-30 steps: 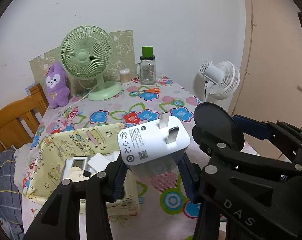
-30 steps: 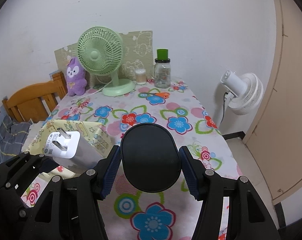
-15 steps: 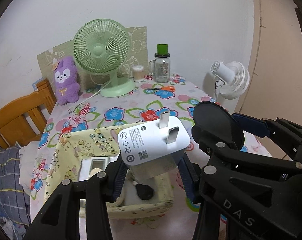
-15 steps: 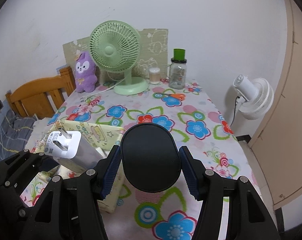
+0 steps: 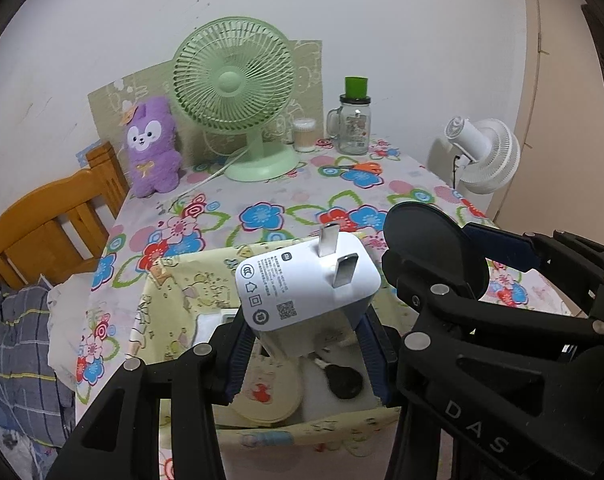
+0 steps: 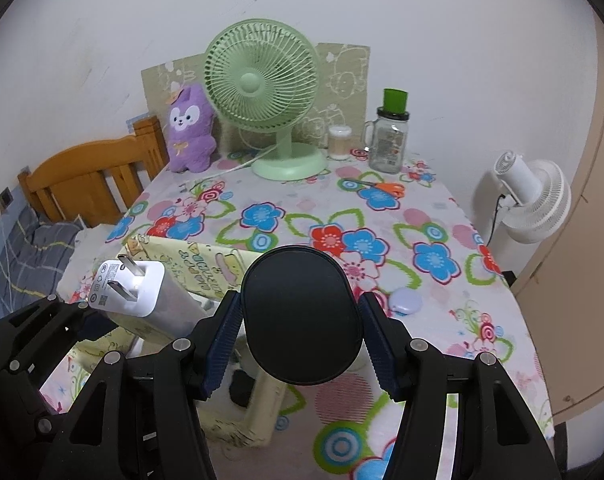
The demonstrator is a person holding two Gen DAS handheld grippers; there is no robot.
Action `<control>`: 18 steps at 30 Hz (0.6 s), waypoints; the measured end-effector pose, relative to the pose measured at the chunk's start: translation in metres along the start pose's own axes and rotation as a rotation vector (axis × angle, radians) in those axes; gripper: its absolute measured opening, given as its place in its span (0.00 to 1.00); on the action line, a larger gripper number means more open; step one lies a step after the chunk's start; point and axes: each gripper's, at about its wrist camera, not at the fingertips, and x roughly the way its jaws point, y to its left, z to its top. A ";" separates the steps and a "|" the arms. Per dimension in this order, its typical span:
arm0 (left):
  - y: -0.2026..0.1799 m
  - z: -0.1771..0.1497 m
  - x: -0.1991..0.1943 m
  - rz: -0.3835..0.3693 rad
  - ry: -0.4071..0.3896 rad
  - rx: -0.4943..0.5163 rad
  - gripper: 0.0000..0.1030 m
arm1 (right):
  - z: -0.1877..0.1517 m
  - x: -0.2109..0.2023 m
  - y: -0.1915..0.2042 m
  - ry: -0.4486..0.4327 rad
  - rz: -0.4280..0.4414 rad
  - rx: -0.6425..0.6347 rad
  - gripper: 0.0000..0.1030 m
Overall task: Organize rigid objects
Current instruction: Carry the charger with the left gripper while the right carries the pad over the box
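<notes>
Your right claw (image 6: 300, 344) grips a dark oval disc (image 6: 301, 314), hovering above the yellow box (image 6: 206, 276) at 9 o'clock on the floral table (image 6: 382, 216). Your left claw (image 5: 308, 354) clamps the white charger (image 5: 308, 292), prongs up, over that box.

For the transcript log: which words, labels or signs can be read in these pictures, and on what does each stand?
"DAS": right tongs, on the arm.
Logo, certification marks, QR code: white charger in the left tongs; its fine print is too small to read.
Letters on the yellow storage box: too distorted to read.
Jar label: blurred.
</notes>
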 end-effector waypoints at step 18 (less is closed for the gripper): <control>0.039 -0.009 0.028 0.030 0.065 -0.012 0.49 | 0.006 0.044 0.040 0.079 0.043 -0.048 0.61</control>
